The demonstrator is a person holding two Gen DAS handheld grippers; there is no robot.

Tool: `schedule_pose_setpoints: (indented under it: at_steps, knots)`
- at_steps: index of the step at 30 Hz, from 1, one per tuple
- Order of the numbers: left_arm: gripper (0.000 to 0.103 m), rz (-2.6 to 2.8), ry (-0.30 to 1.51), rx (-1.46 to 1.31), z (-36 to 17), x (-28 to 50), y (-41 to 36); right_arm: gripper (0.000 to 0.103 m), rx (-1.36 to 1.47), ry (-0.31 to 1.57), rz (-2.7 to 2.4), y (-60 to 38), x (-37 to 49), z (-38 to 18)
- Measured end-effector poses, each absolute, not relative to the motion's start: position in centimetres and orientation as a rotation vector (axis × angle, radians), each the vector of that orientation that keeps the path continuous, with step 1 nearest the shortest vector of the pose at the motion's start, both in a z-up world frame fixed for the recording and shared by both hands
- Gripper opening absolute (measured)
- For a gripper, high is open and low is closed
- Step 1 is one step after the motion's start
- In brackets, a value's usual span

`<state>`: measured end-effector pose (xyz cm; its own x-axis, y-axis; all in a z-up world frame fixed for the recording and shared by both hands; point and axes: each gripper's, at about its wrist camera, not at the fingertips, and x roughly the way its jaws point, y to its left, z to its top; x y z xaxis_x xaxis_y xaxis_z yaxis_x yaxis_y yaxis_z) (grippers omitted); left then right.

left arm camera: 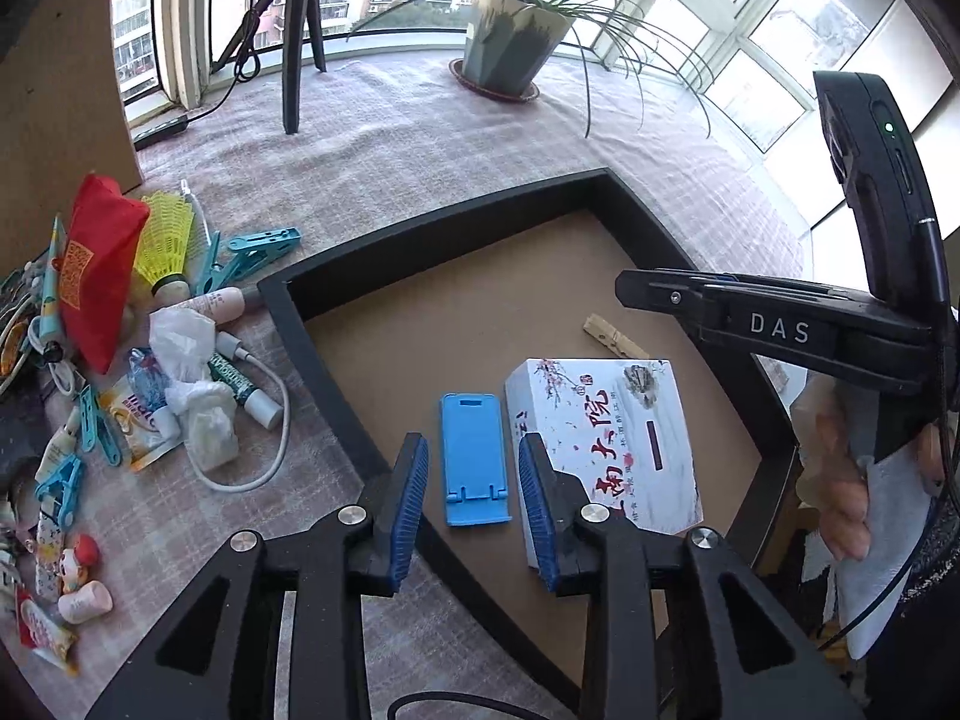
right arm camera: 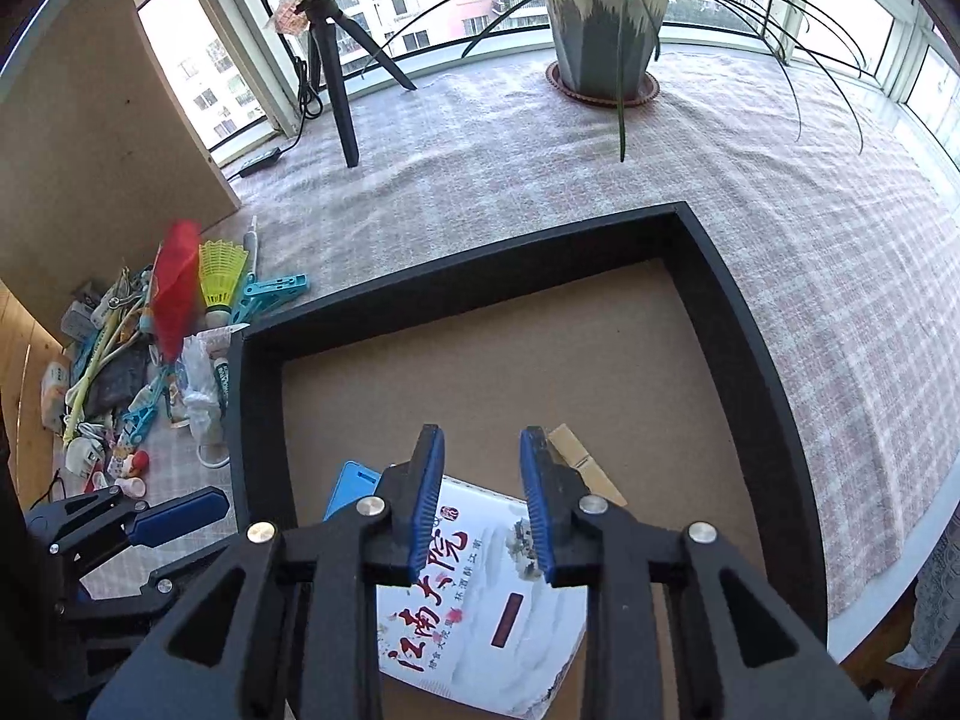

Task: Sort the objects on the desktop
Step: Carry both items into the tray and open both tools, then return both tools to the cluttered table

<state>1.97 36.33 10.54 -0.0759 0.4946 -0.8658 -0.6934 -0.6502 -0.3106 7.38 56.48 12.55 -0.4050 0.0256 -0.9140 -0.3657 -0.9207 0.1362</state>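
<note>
Both tongs stood partly apart, empty. Left gripper (left arm camera: pixel 474 501) hovered over blue phone stand (left arm camera: pixel 474 459), pads not touching it. Stand lay flat in black tray (left arm camera: pixel 432 222), long axis running away from camera, folded feet nearest, just left of white printed box (left arm camera: pixel 606 438). Right gripper (right arm camera: pixel 483 498) hung above that box; wooden clothespin (right arm camera: pixel 585 465) lay angled beside it.

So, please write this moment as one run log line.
left gripper: open, empty | right gripper: open, empty | tray: blue stand, box, clothespin
</note>
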Motion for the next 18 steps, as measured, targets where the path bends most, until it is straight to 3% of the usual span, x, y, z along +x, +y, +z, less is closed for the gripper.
schedule_pose_setpoints:
  at_steps: [18]
  knots:
    - [0.03, 2.023, 0.139, -1.507, 7.9, -3.0, 23.1, 0.026, -1.675, 0.366, 2.573, 47.7, 2.4, 13.1]
